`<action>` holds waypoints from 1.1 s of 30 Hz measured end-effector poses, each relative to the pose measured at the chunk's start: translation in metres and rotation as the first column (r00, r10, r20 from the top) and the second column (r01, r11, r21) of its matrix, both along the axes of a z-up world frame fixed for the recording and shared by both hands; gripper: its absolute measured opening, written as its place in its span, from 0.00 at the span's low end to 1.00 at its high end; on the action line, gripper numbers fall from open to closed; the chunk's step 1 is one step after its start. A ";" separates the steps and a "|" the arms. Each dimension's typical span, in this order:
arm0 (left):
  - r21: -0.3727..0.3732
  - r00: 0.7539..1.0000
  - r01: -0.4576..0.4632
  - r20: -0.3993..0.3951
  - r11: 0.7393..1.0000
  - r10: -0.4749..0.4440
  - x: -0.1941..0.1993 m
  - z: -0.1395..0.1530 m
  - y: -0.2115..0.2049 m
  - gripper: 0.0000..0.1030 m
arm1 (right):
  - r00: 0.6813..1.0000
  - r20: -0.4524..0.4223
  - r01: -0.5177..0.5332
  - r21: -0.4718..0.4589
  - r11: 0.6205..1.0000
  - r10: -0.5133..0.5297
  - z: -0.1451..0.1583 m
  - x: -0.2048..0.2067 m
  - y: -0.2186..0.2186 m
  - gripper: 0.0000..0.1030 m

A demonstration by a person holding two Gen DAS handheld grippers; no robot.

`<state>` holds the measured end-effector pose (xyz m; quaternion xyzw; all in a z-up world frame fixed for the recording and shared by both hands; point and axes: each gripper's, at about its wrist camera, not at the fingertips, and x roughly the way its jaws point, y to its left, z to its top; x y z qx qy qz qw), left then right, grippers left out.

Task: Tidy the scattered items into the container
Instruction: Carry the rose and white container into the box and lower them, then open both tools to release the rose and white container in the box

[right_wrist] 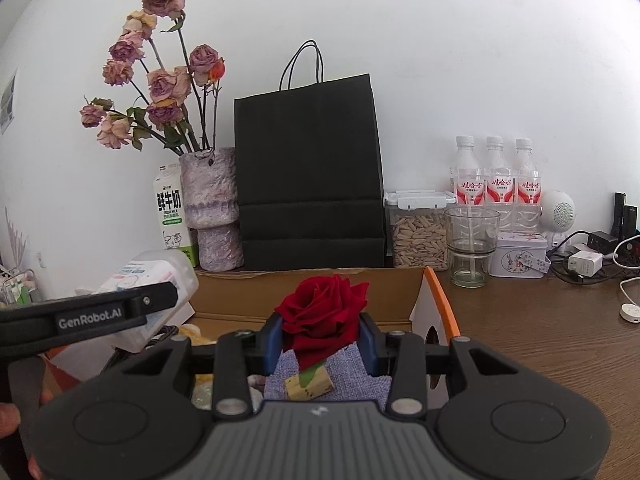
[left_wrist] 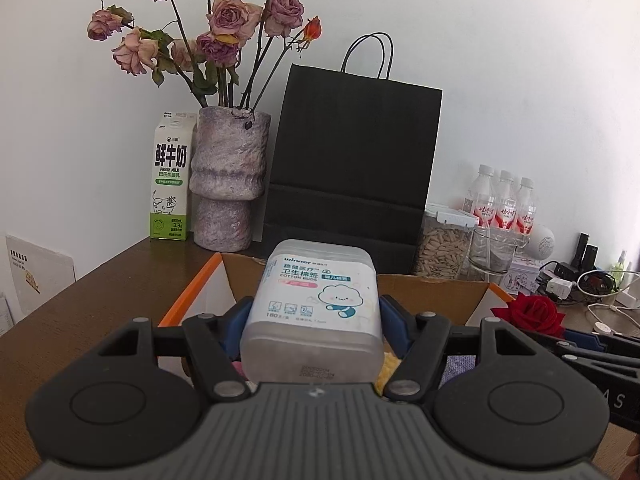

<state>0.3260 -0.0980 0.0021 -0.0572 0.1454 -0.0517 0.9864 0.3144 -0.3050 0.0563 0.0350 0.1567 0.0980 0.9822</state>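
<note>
Left claw (left_wrist: pixel 314 316) clamps cotton-bud tub (left_wrist: pixel 316 304); right claw (right_wrist: pixel 320 344) pinches rose (right_wrist: pixel 322 312), stem hidden.

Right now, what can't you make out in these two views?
- Cardboard box floor: both views, hidden by the grippers and their loads.
- Rose stem: right wrist view, hidden behind the gripper body.
- Cotton buds box date stamp: left wrist view, too blurred.
- Cables at the far right: both views, too small.

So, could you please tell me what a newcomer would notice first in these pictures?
Probably the translucent plastic cotton-bud box clamped in the left tongs above the orange-edged cardboard box. Next, the deep red fabric rose gripped in the right tongs over that same box. Behind both, a tall black paper bag stands against the wall.
</note>
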 end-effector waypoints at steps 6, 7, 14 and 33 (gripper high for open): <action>0.042 1.000 -0.006 0.022 0.999 0.006 -0.002 0.000 -0.007 0.72 | 1.000 -0.017 0.019 -0.024 1.000 -0.020 -0.003 0.001 0.001 0.50; 0.051 0.999 -0.014 0.032 0.999 0.012 -0.004 -0.001 -0.008 0.80 | 0.999 -0.023 0.025 -0.040 0.999 -0.026 -0.004 0.001 0.003 0.74; 0.118 0.988 -0.060 0.149 0.991 0.042 -0.025 0.000 -0.017 1.00 | 0.998 0.043 0.049 -0.094 0.994 -0.045 -0.001 -0.021 0.010 1.00; 0.054 0.986 -0.073 0.156 0.996 0.064 -0.042 0.002 -0.001 1.00 | 0.996 0.042 0.078 -0.067 0.995 -0.075 0.010 -0.042 0.003 1.00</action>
